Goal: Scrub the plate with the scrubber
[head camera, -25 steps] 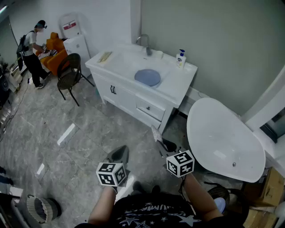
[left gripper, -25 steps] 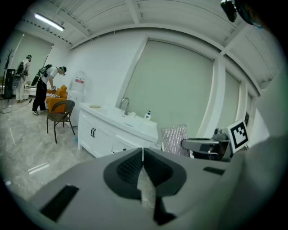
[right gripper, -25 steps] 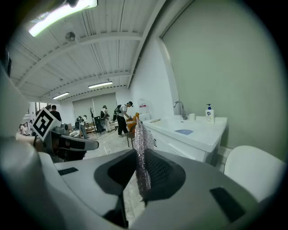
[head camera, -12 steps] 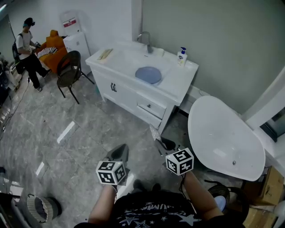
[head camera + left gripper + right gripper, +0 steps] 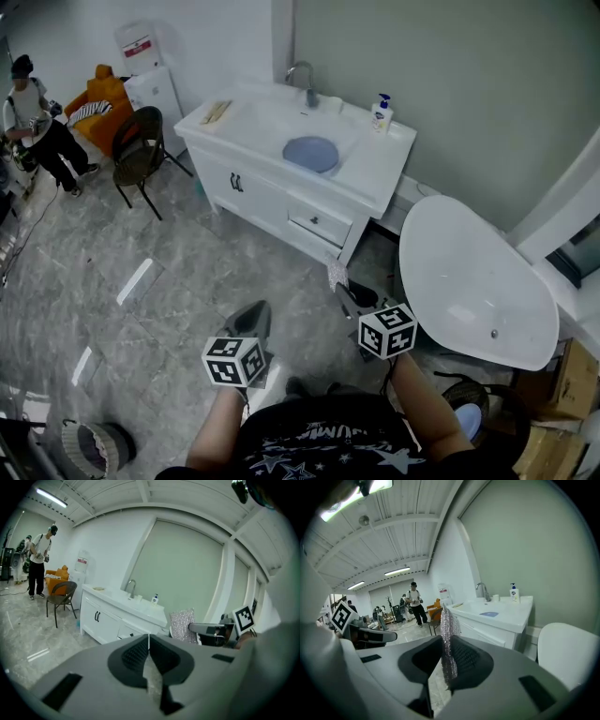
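**White cabinet (image 5: 281, 202) holds the plate (image 5: 310, 153); scrubber (image 5: 448, 634) clamped on the right**

A white bathtub (image 5: 469, 281) stands beside the sink cabinet, well ahead of both grippers. White lettering on the person's black shirt (image 5: 319, 441) is cut off and can't be read. The blue plate lies in the basin. The label on the soap bottle (image 5: 381, 114) at the basin's rim is too small to read. The left gripper (image 5: 149, 644) has its jaws together on nothing. The right gripper (image 5: 445, 653) is clamped on the silvery scrubber, which stands upright.

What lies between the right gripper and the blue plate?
Head view: grey floor and the white vanity's front lie between the right gripper, shut on the scrubber, and the plate.
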### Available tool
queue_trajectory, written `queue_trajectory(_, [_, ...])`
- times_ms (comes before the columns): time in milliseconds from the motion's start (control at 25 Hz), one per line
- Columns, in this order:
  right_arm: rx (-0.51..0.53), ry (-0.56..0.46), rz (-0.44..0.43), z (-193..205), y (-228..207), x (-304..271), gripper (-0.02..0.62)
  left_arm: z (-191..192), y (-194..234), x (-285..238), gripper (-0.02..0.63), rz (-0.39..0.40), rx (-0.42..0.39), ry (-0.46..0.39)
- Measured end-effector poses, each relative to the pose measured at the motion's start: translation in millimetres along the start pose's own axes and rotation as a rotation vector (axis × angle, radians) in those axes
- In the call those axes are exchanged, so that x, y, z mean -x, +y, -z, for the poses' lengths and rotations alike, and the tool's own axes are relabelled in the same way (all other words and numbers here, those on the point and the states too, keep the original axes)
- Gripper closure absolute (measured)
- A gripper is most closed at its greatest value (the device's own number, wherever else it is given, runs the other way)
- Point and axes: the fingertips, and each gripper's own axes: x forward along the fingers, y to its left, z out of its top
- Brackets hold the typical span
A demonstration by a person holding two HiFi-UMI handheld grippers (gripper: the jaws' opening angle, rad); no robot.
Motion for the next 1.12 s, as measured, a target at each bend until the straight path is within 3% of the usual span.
queue_trajectory(280, [-0.008, -0.015, 0.023, -4.5, 9.7, -12.0, 0.519, -3.2, 24.6, 5.5, 0.584, 0.015, 0.002, 0.0])
queue_trajectory(560, [-0.01, -0.02, 0.021, -12.8, 3.2, -31.8, 0.518, -22.8, 41.7, -5.6, 0.584, -0.005, -0.047, -0.022])
queue_trajectory(1120, [-0.006, -0.002, -0.013, -39.2, -52.6, -117.4, 0.518, -47.1, 86.2, -73.8, 0.584, -0.059, 0.0, 0.006])
